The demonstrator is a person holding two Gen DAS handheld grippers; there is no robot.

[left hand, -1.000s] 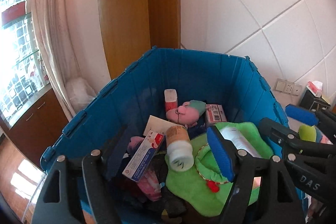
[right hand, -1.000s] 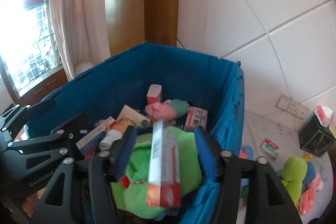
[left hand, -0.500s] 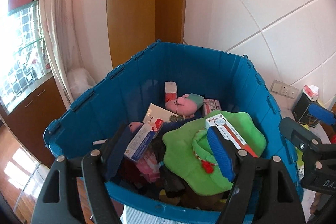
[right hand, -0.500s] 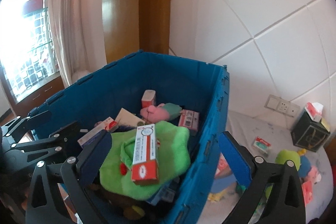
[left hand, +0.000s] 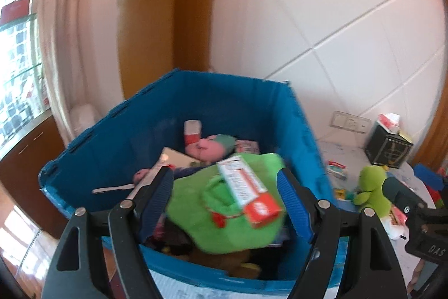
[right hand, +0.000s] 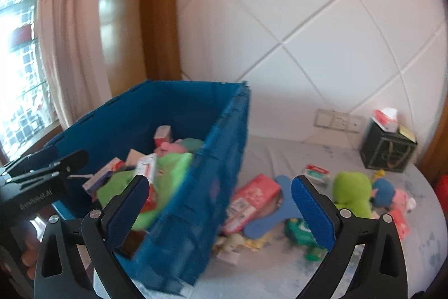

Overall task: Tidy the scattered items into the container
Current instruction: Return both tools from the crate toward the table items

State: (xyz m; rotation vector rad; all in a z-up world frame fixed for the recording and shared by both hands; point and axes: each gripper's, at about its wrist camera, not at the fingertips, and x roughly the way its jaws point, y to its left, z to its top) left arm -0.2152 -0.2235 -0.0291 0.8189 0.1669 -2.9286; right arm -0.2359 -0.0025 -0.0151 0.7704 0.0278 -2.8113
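Both grippers empty. Left gripper [left hand: 225, 201] hangs over blue bin [left hand: 224, 102], jaws wide. Right gripper [right hand: 219, 201] wide too, pointed past bin wall toward bed. Red-white box [left hand: 247, 194] lies on green cloth [left hand: 224, 223] in bin. Between picks, looks like. Next: reach for scattered items, green plush [right hand: 351, 194] or red packet [right hand: 256, 194] nearest, close on one, carry to bin.

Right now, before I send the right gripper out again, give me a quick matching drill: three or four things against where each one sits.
Things:
1. red and white box
2. green frog plush
3. black tissue box
4. pink pig plush

Places:
A. against the wall by the sockets
B. deep in the blue crate, far end
C. on the green cloth in the crate
D. on the table outside the crate

Pairs: 1-C, 2-D, 3-A, 4-B
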